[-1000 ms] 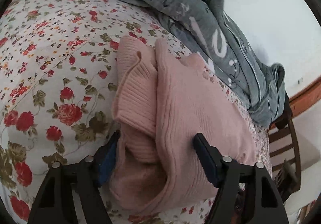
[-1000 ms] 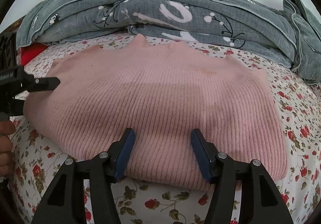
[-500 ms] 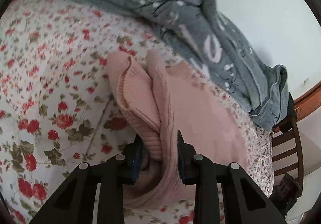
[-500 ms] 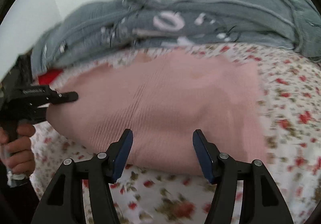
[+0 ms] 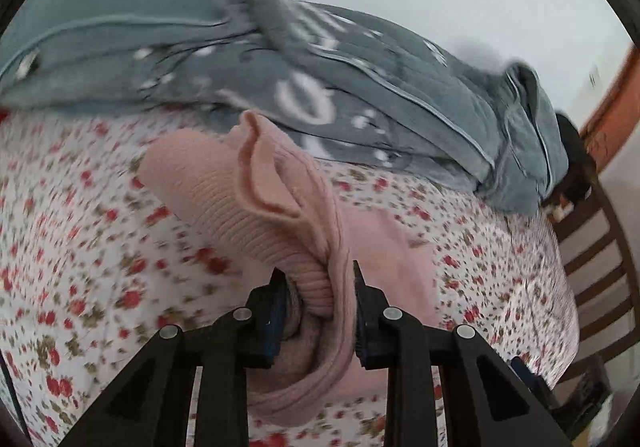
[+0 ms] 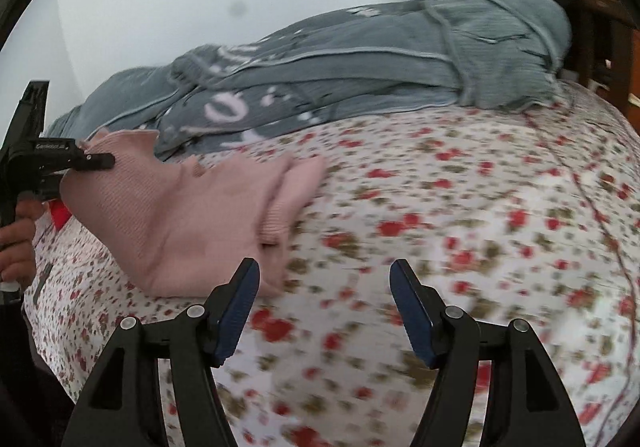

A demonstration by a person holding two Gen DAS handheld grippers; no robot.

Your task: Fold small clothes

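Note:
A pink ribbed knit sweater lies bunched on the floral bedsheet. My left gripper is shut on a thick fold of it and holds that end lifted. In the right wrist view the sweater hangs from the left gripper at the far left and trails down onto the bed. My right gripper is open and empty, over bare sheet just right of the sweater's lower edge.
A grey patterned blanket is heaped along the back of the bed against a white wall; it also shows in the right wrist view. A dark wooden chair stands off the bed's right side.
My left gripper closed on the sweater's folded edge and lifted it, swinging right. My right gripper moved right, off the sweater, and stayed open.

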